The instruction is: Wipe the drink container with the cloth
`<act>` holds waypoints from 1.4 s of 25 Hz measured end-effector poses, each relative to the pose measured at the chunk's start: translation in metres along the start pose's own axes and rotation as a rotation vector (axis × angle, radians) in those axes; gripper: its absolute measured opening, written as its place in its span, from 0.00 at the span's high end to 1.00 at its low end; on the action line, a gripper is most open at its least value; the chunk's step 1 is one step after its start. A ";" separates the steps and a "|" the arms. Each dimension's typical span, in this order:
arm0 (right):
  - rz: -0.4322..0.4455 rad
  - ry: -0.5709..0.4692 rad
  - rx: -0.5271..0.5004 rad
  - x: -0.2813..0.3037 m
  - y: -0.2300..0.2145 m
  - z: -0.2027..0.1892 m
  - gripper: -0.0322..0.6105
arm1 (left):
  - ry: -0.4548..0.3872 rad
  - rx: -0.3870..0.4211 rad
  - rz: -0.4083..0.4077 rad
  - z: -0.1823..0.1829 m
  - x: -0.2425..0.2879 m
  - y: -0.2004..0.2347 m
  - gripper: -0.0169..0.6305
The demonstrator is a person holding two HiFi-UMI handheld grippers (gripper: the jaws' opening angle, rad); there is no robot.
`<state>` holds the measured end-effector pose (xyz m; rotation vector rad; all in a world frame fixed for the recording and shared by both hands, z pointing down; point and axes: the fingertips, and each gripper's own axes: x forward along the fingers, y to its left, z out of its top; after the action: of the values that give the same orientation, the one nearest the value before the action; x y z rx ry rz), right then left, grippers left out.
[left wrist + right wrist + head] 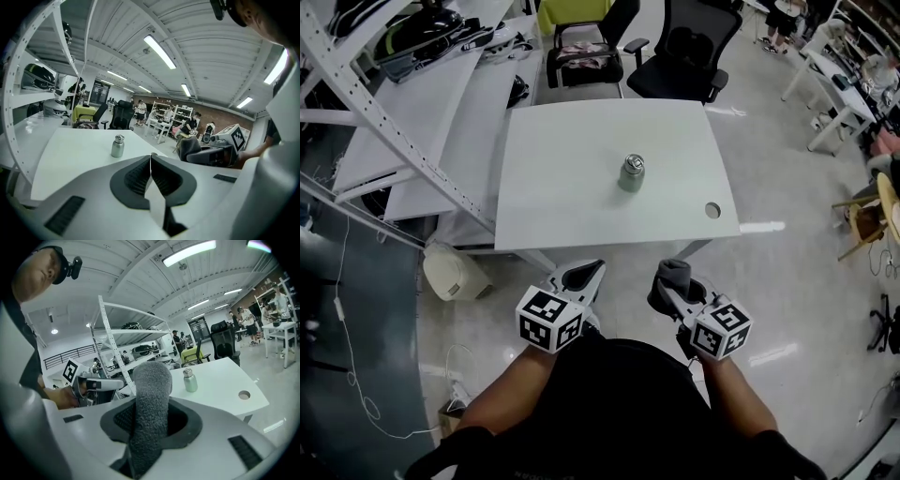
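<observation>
Head view: a small silver metal drink container (632,173) is seen upright mid-way on a white rectangular table (562,206), well apart from both grippers. The left gripper (584,274) is pressed together on nothing; a grey fluffy cloth (151,380) is pinched by the right gripper (677,286).

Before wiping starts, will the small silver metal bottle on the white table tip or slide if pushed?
Upright, narrow and unheld, the small silver metal bottle probably tips. Its smooth body likely slides on the white table.
</observation>
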<state>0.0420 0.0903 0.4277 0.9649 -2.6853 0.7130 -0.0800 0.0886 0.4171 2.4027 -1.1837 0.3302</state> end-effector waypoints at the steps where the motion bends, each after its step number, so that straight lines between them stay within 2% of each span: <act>1: -0.006 -0.003 0.000 0.007 0.001 0.004 0.78 | 0.000 0.001 -0.008 0.002 0.000 0.007 0.95; 13: -0.073 -0.026 -0.015 0.064 0.013 0.027 0.78 | 0.004 0.030 -0.061 0.015 0.000 0.073 0.95; 22: -0.117 -0.018 -0.010 0.062 0.000 0.032 0.78 | 0.017 0.036 -0.094 0.021 0.014 0.079 0.95; 27: -0.091 -0.010 -0.024 0.071 -0.012 0.037 0.78 | 0.013 0.050 -0.082 0.026 0.025 0.080 0.95; 35: -0.008 0.019 -0.050 0.100 -0.058 0.067 0.78 | 0.015 0.024 0.007 0.044 0.063 0.101 0.95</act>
<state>0.0010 -0.0369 0.4257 0.9518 -2.6680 0.6474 -0.1211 -0.0306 0.4321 2.4128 -1.1881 0.3650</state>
